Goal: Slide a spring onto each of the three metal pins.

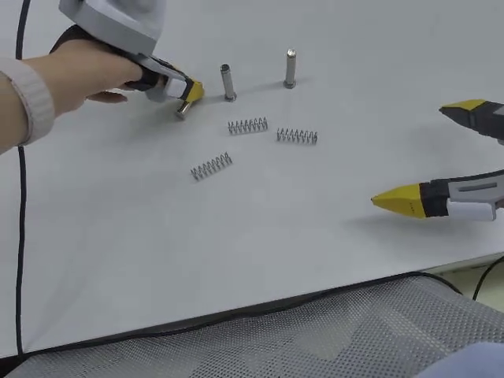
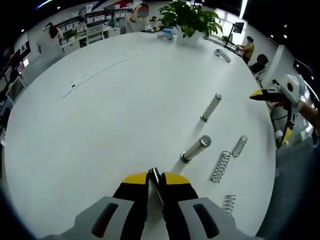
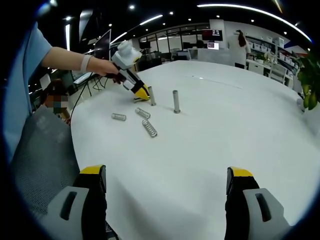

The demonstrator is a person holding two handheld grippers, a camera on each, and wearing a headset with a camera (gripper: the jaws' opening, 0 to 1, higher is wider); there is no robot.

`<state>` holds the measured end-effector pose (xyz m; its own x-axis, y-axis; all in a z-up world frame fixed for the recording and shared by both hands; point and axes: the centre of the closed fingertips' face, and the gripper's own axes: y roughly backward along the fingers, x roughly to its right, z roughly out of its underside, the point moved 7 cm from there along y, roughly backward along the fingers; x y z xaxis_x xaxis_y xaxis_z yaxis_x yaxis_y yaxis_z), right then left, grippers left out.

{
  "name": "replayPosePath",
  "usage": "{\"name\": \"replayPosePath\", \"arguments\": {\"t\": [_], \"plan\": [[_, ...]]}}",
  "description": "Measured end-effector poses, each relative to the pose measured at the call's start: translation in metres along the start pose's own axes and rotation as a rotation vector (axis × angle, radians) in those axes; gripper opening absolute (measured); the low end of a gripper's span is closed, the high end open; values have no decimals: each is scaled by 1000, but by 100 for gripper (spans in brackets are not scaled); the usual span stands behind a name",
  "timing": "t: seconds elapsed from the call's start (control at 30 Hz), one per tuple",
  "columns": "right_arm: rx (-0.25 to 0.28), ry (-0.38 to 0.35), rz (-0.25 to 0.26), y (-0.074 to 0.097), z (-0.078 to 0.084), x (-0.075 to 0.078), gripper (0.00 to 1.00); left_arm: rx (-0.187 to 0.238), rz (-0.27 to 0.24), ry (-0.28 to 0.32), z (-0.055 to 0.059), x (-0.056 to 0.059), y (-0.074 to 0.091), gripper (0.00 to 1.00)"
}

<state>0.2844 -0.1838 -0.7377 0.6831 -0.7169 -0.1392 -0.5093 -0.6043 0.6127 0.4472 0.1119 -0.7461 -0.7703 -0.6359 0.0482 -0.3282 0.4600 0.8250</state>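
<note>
Metal pins [image 1: 227, 83], seemingly three; three springs [image 1: 248, 125]

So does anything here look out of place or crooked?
One metal pin sits tilted in the shut left gripper, while the other two pins stand upright on the white table. All three springs lie loose beside them, none on a pin yet.

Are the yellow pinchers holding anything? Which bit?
The left gripper pinches a metal pin by one end. The right gripper is open, holding nothing.

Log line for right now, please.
left gripper: shut on one pin | right gripper: open, empty | other two pins: upright | springs: three loose on table, none fitted
</note>
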Motion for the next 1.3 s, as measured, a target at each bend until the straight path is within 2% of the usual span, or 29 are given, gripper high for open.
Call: {"name": "replayPosePath", "arguments": {"t": [0.1,0.27,0.67,1.07,1.2,1.3], "plan": [[-4,6,-5,-1,0,-1,99,-11,-13,-18,0,-5,-3,2],[0,9,-8,-3,-2,-3,99,-21,-33,-31,1,-1,0,0],[-3,9,-11,-2,-2,-5,99,-23,-59,20,4,4,3,0],[0,10,-8,-1,-3,-7,99,5,-62,68,10,10,12,0],[0,9,-8,-1,-3,-9,99,24,-62,89,9,5,17,0],[-1,9,-10,-1,-3,-9,99,38,-62,95,9,5,23,0]]}}
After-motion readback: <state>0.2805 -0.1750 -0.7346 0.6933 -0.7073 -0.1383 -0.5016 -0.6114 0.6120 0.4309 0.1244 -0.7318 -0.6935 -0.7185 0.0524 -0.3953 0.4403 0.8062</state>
